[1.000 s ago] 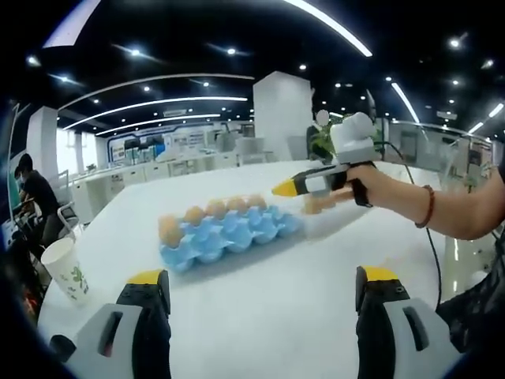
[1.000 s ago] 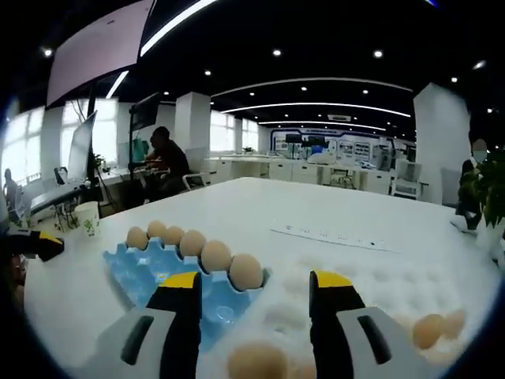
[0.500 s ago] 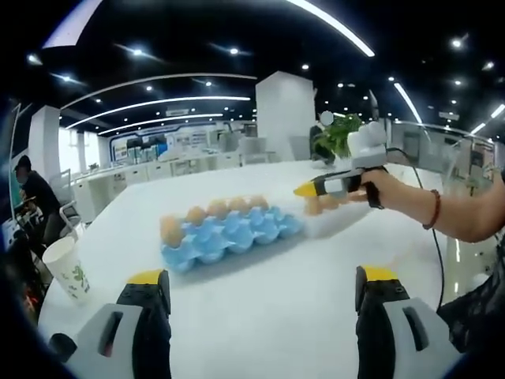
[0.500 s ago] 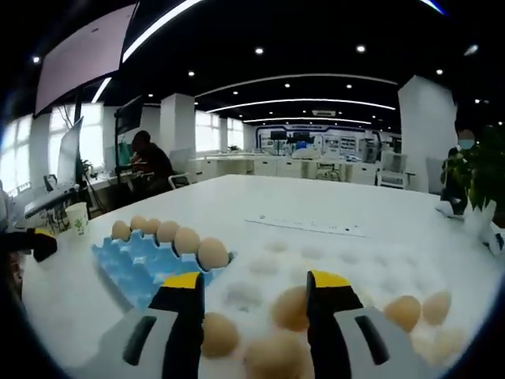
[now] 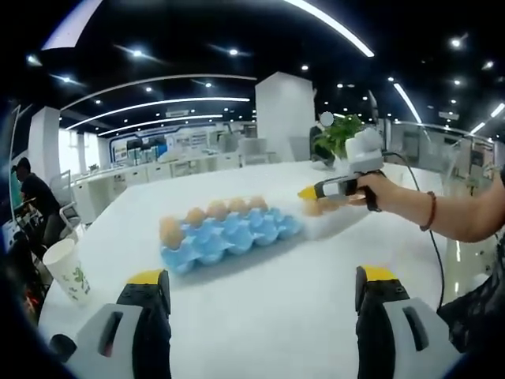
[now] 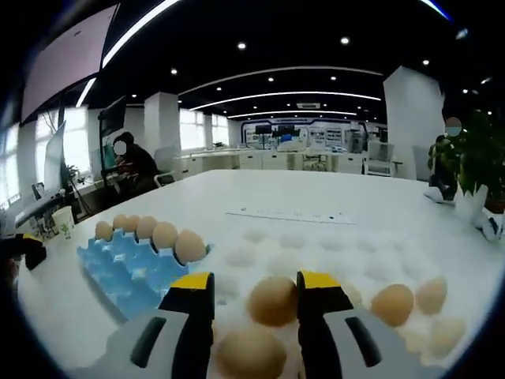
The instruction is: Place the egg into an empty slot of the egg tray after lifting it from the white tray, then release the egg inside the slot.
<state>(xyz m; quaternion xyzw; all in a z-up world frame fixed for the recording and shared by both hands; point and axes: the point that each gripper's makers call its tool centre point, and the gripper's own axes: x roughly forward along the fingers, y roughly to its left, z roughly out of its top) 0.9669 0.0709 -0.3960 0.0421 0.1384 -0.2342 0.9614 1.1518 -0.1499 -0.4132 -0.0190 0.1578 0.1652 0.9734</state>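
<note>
Two jaws of the right tool (image 6: 254,283) flank an egg (image 6: 273,300) (unclamped).

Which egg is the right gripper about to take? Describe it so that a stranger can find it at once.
On the white table, find the white tray beside the blue egg tray. Several brown eggs lie at its near end. The target egg is the one framed between the right gripper jaws; the others lie to the side or nearer the camera.
</note>
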